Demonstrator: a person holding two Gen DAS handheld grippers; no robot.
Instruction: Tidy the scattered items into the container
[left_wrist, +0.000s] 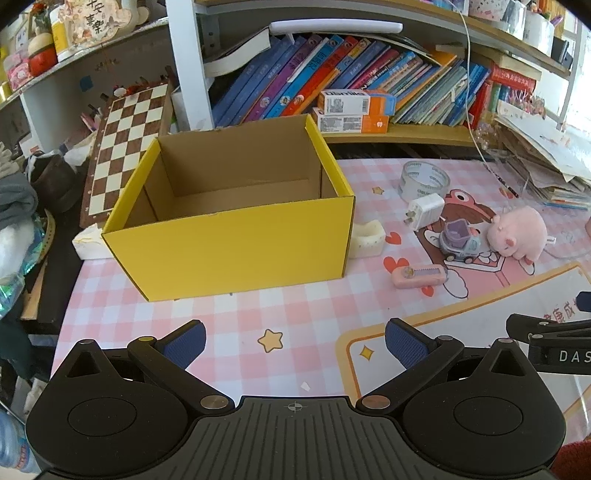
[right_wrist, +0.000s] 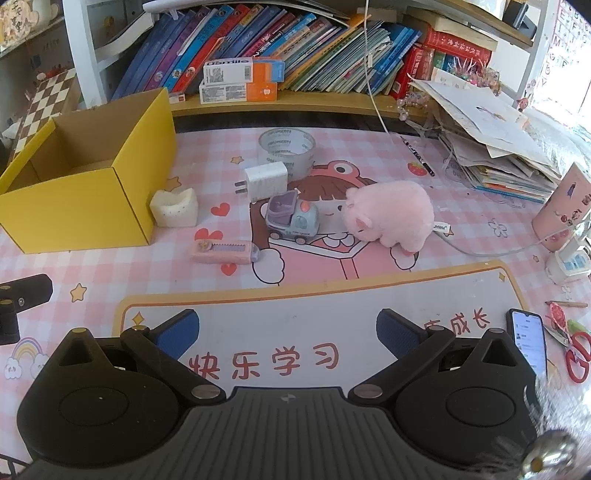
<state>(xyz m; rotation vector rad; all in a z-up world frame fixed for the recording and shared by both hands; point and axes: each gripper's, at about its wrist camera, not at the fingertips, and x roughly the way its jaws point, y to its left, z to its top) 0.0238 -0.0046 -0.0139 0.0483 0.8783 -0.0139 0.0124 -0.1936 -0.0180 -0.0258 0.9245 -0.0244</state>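
Observation:
An open yellow cardboard box stands empty on the pink checked mat. To its right lie a white foam block, a pink stapler-like case, a toy truck, a pink plush pig, a white charger and a tape roll. My left gripper is open and empty in front of the box. My right gripper is open and empty, near the mat's front.
A bookshelf runs along the back. A chessboard leans left of the box. A stack of papers, a pink cup, a phone and red scissors are at the right. A white tissue pack sits left of the box.

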